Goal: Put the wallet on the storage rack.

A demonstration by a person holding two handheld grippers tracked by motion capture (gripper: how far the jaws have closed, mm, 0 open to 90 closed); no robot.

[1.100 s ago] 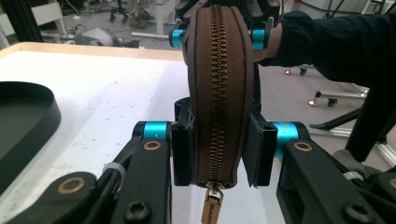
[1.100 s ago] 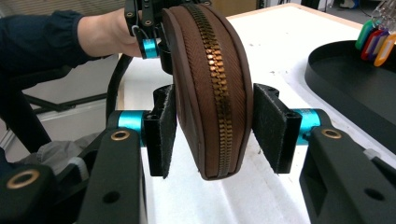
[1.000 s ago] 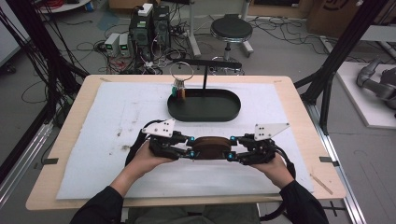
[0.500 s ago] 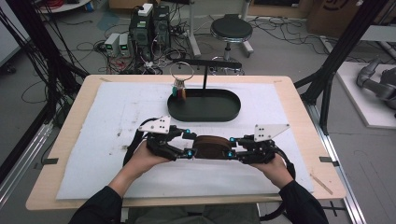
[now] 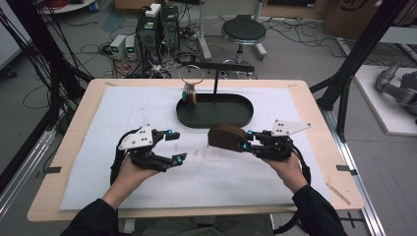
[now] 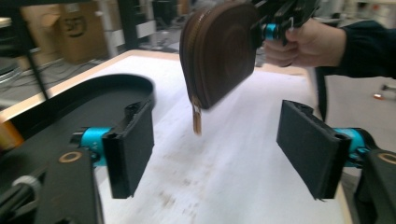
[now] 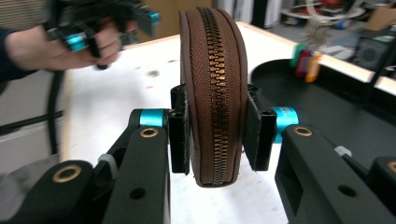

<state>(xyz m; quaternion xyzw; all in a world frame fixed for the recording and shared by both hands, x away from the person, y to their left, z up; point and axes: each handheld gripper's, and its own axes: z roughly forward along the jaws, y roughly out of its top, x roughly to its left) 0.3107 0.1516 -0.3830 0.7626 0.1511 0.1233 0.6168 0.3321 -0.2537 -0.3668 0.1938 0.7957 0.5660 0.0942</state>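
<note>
High view: the brown zipped pouch [image 5: 227,137] sits just right of frame centre, lifted off the white worktop [image 5: 98,123], clamped at its right end by the right hand-held gripper [image 5: 246,139]. The pouch juts leftward from that gripper, toward the left hand-held gripper [image 5: 178,146] at centre-left — the two are apart, with bare mat between them. Just above the pouch in the frame lies the black oval tray [image 5: 216,120], whose stand carries a ring of coloured tags [image 5: 189,94].

In the right gripper view the jaws are nearly closed, pads pressed on both flat faces of the pouch, its zip running up the middle of the frame. In the left gripper view the left jaws gape wide and hold nothing; the pouch hangs at top centre, zip pull [image 6: 197,120] dangling beyond the gap between them.

The coming move likely turns on this: the pouch's long axis points from the right gripper toward the left one, and the tray lies nearer the right hand.

The left gripper view is motion-blurred, and whether the zip is fully closed cannot be told.
</note>
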